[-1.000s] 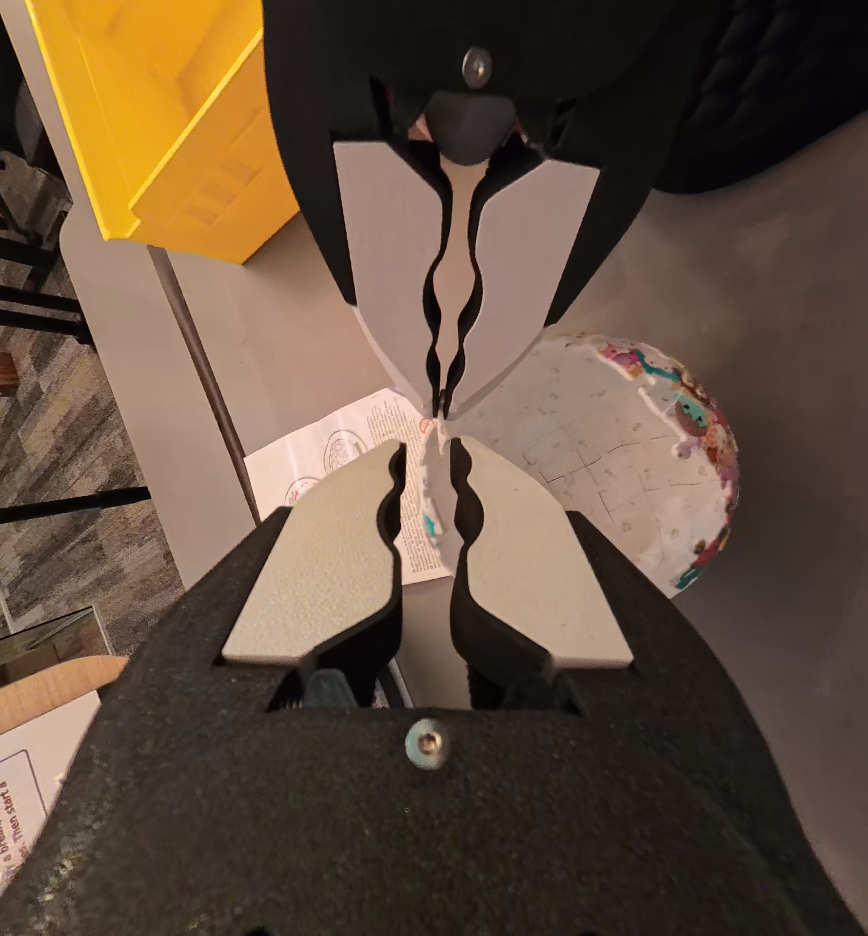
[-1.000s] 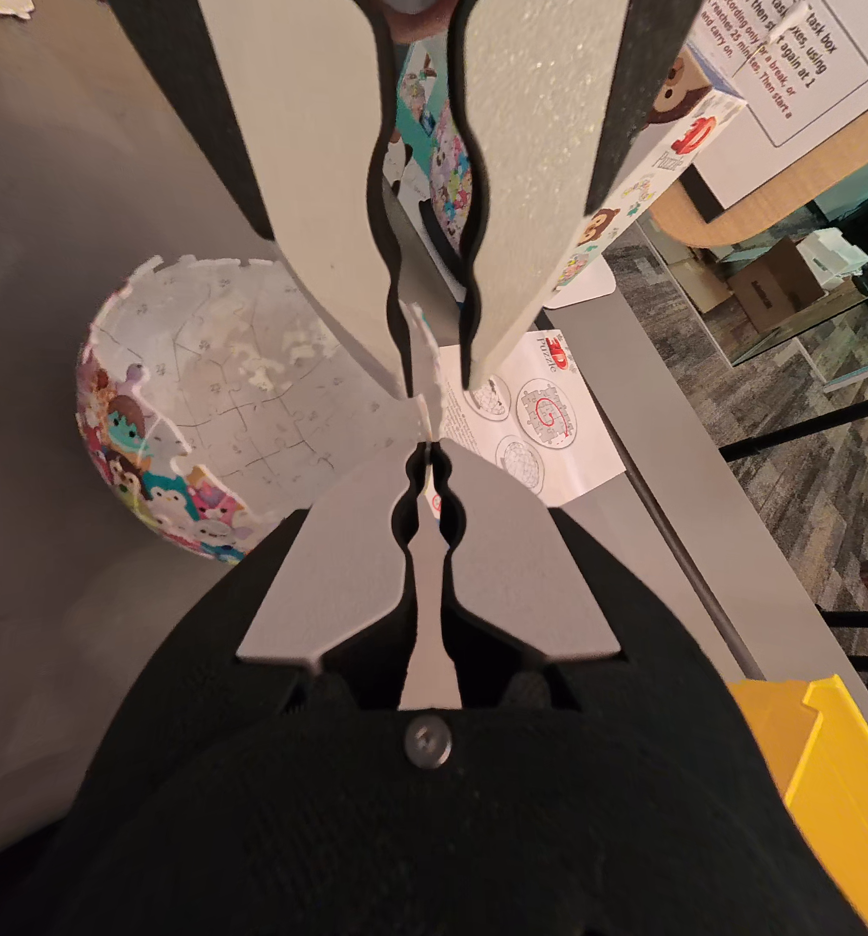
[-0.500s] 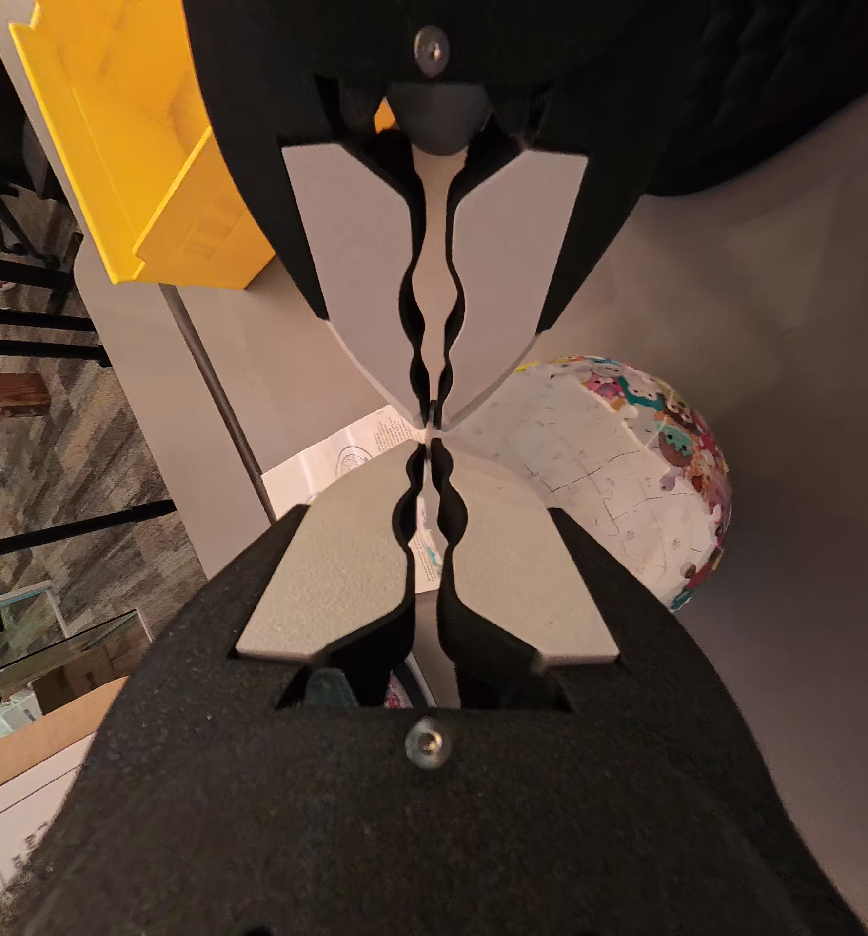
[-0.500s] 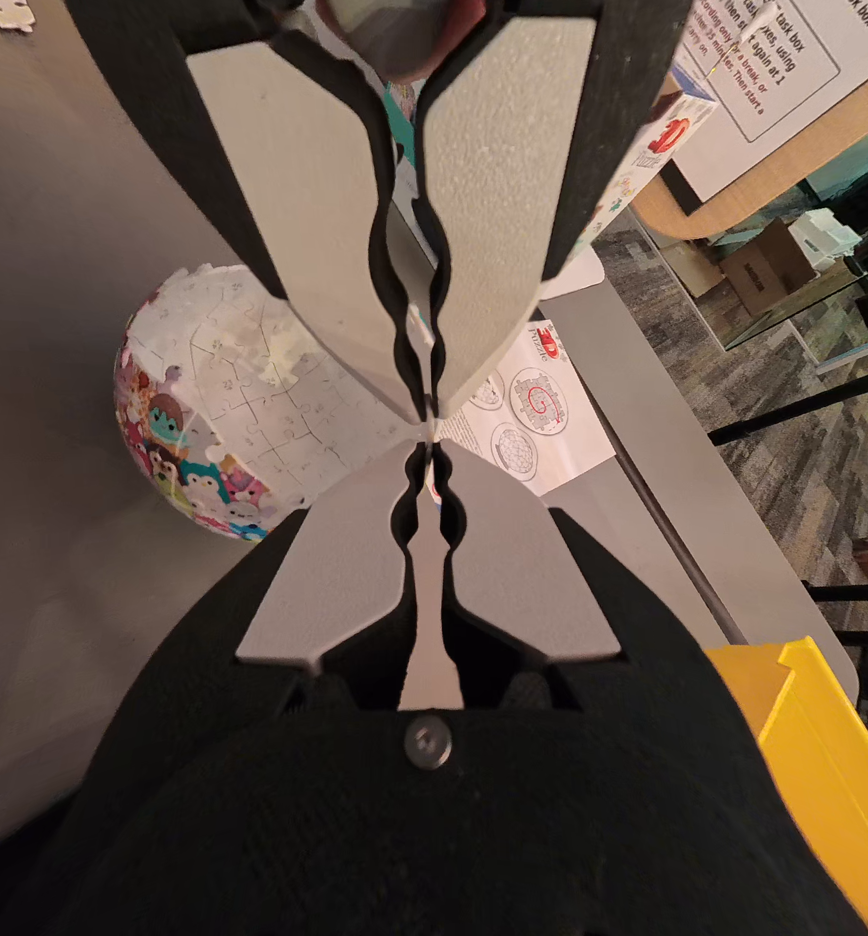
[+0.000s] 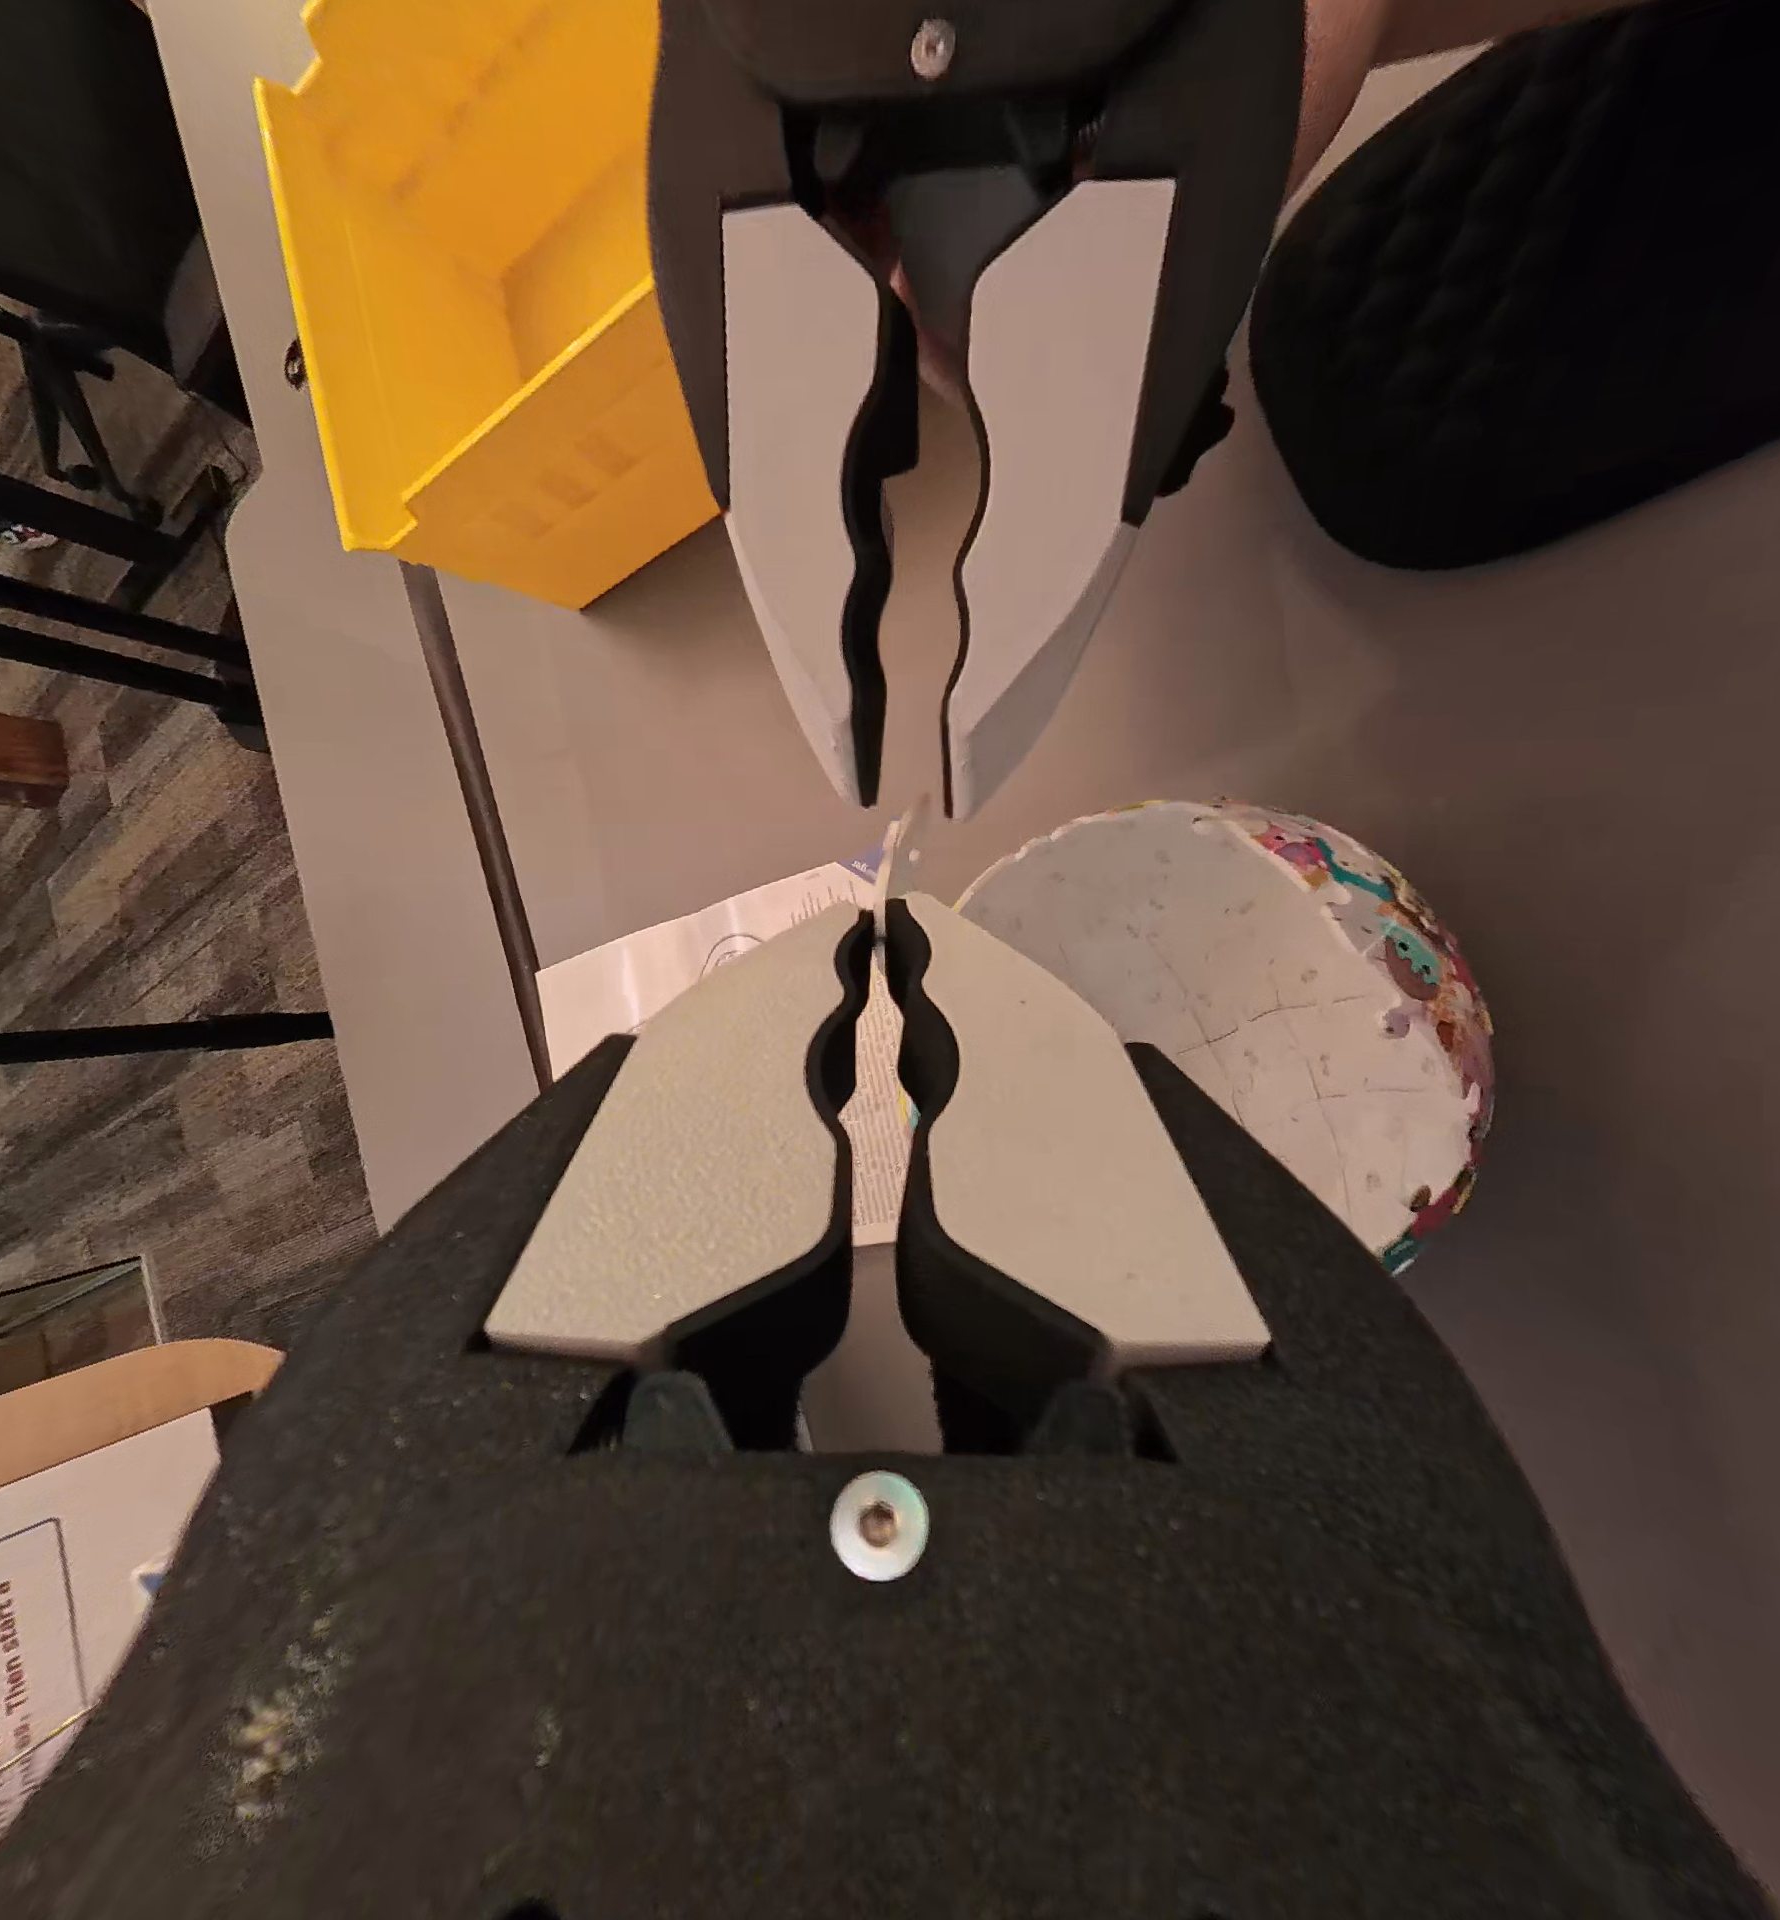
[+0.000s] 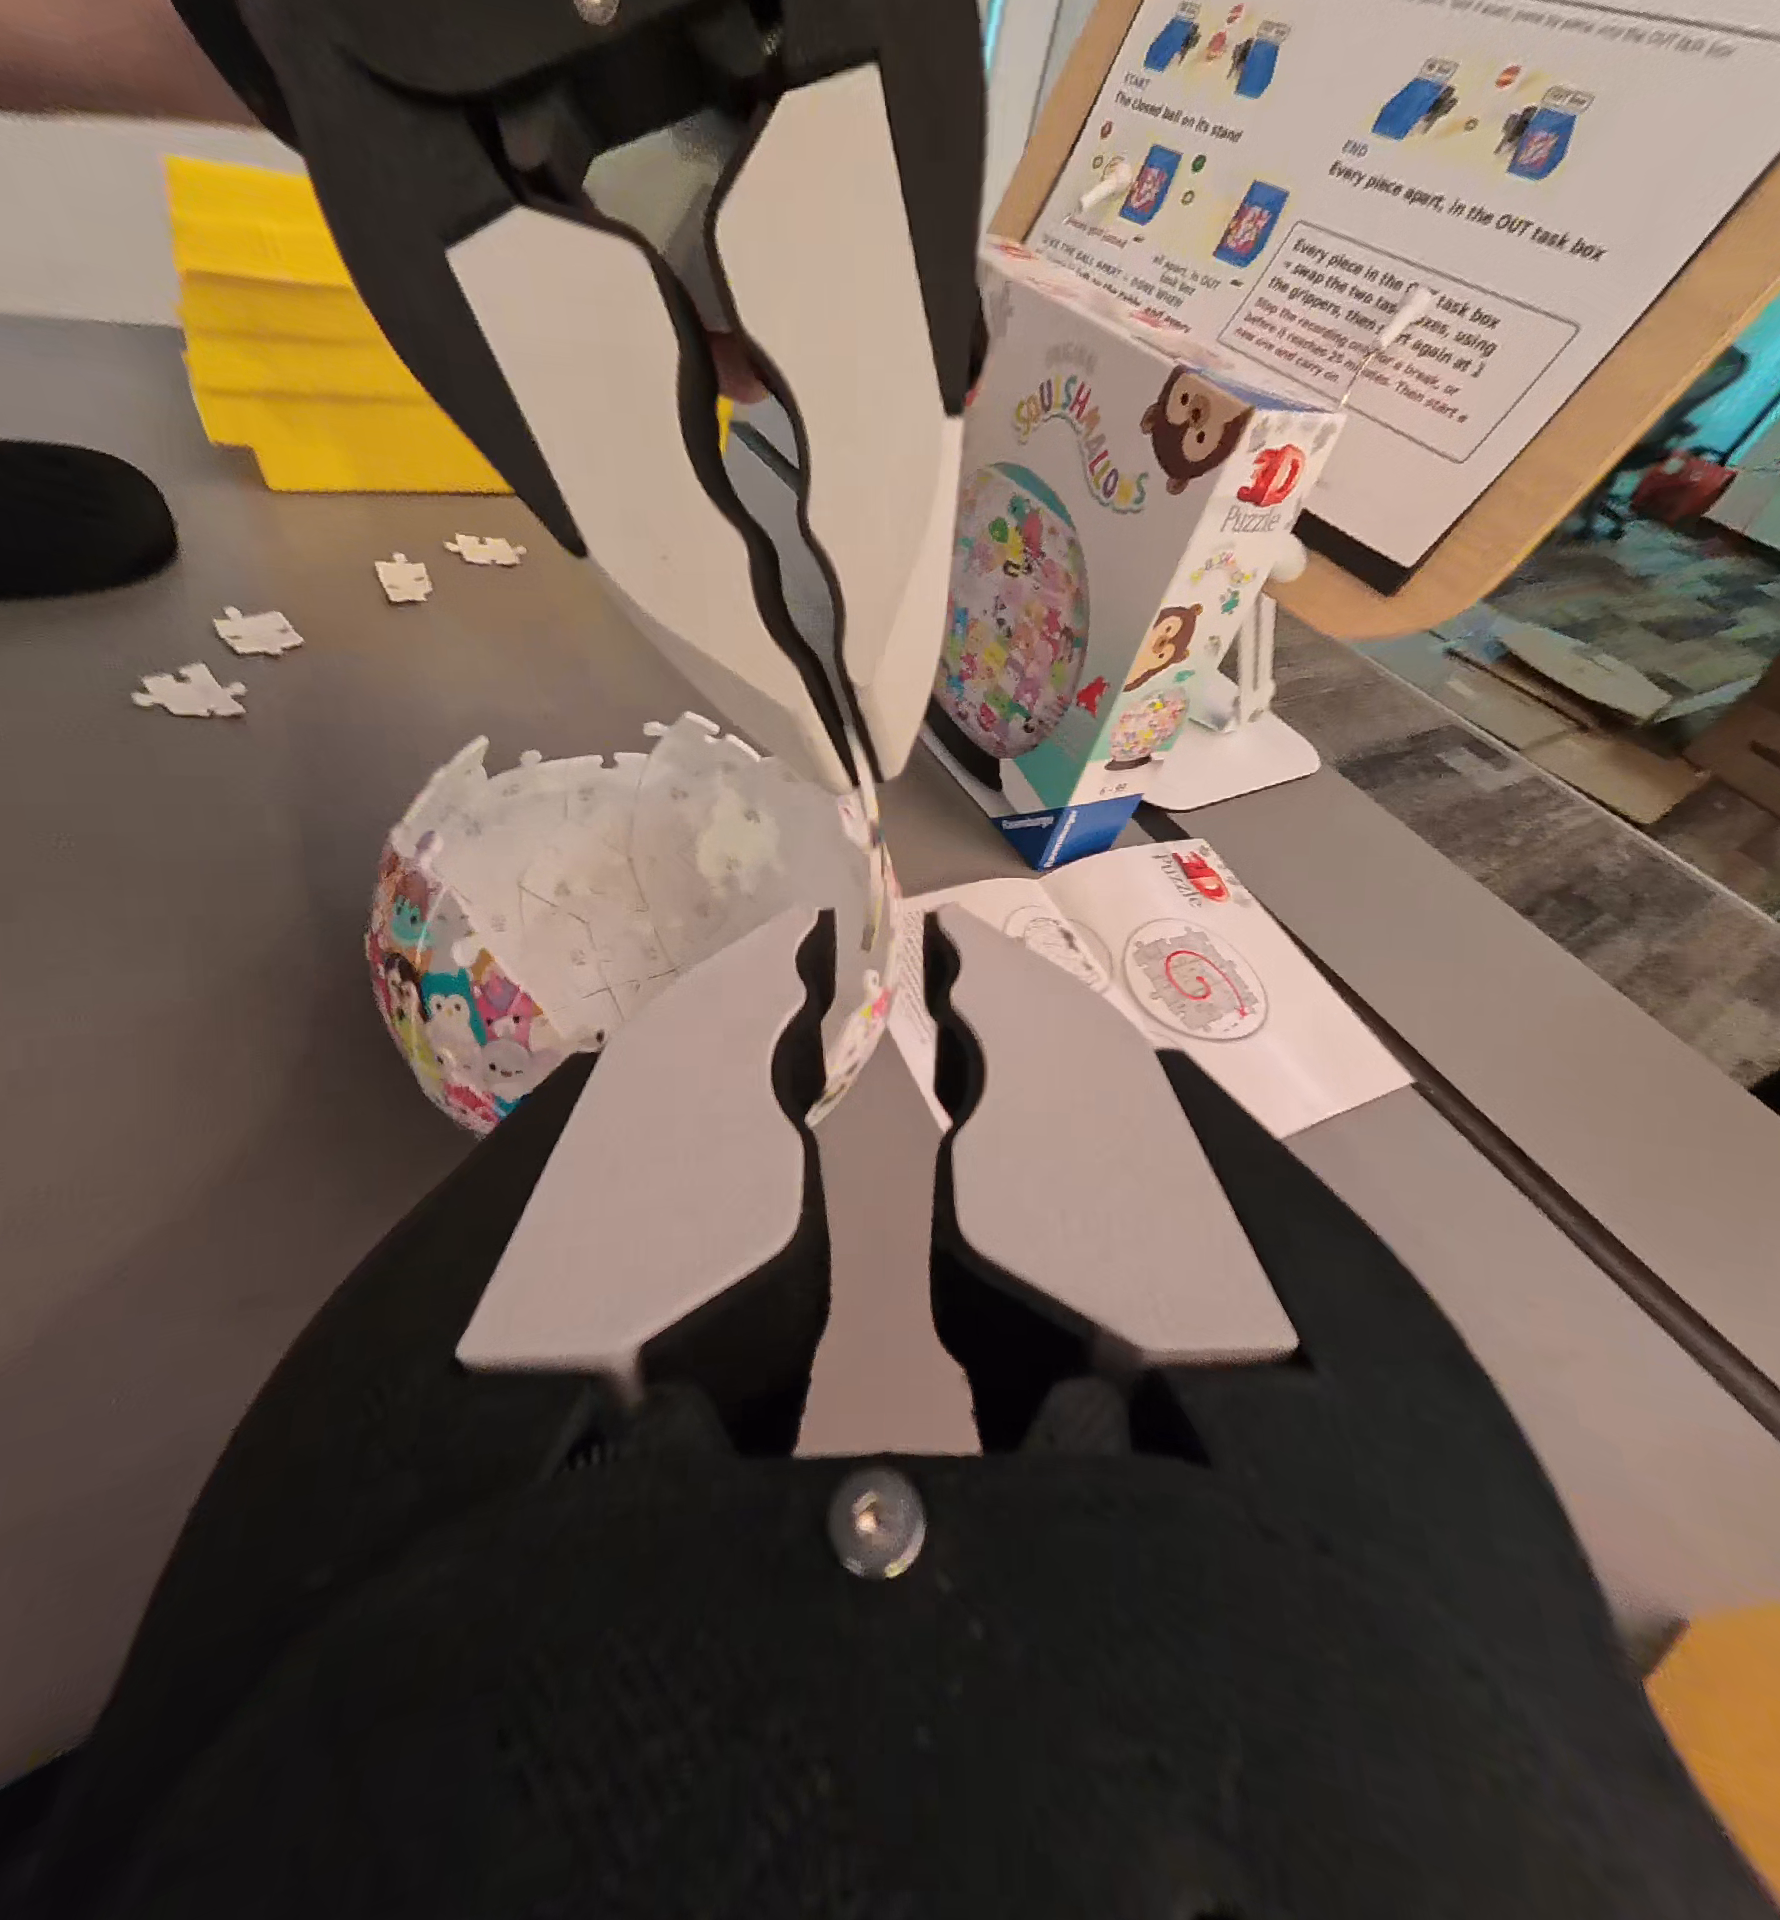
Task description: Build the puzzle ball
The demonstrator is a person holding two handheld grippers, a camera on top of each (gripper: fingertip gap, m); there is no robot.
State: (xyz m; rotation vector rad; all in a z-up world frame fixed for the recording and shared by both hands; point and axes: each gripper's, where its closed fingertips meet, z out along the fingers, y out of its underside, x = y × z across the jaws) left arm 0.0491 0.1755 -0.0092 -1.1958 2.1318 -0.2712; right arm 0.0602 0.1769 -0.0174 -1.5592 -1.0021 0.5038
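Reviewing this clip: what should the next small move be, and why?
Probably carry the puzzle piece with the left gripper down to the jagged open rim of the half-built puzzle ball. The left gripper is shut on the piece, while the right gripper stands open around it without pinching, so only the left holds it.

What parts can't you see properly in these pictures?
- Puzzle piece in the left wrist view: seen edge-on, so its picture is hidden.
- Half-built ball in the right wrist view: both grippers cover its right side.
- Instruction sheet in both views: the gripper fingers cover much of it.
- Yellow bin in the left wrist view: cut off by the top edge and the right gripper.
- Loose pieces in the right wrist view: face down, too small to tell apart.
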